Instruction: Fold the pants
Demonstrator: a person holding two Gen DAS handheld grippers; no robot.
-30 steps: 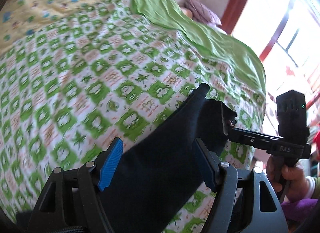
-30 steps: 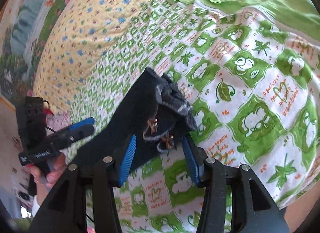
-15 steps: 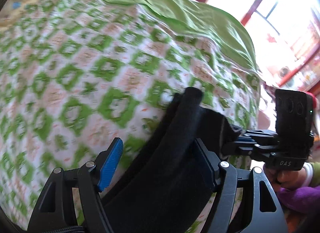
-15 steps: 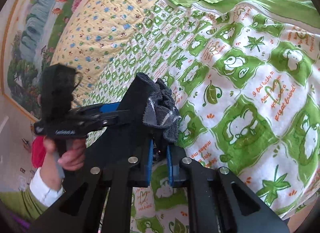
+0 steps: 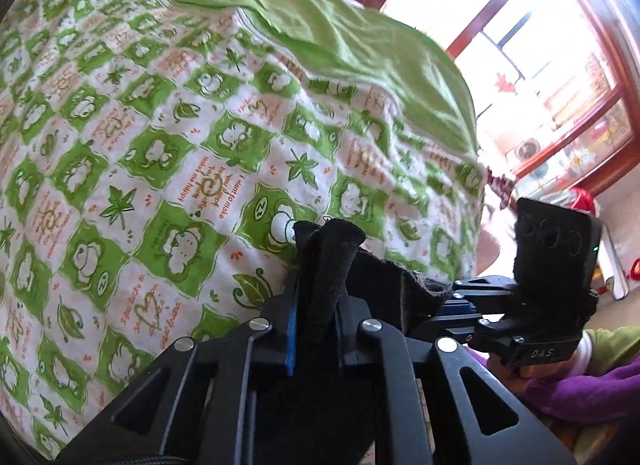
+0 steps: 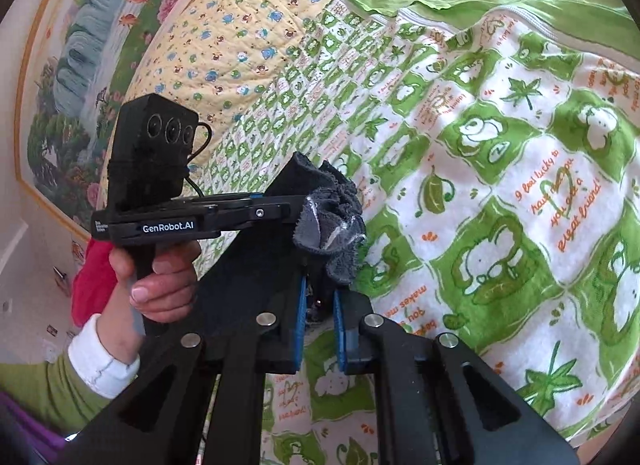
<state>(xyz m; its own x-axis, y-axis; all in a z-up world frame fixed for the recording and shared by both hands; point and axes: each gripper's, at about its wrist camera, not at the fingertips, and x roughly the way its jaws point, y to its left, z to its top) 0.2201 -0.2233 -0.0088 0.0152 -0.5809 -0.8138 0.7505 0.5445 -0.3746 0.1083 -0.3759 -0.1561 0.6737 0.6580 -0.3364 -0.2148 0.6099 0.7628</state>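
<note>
The pants are black with a grey fleecy lining. Both grippers pinch one bunched end of them above the bed. My left gripper is shut on a fold of the black cloth, which sticks up between its blue pads. My right gripper is shut on the bunched edge just beside it. In the left wrist view the right gripper comes in from the right. In the right wrist view the left gripper comes in from the left. The rest of the pants hangs down, hidden behind the grippers.
The bed is covered by a green-and-white checked quilt with a plain green sheet at its far end. A yellow patterned blanket lies beyond. A bright window is to the right and a wall painting to the left.
My left gripper has closed on the black cloth; it was open before. My right gripper closed earlier and stays shut. Both grippers have come together at the same end of the pants.
</note>
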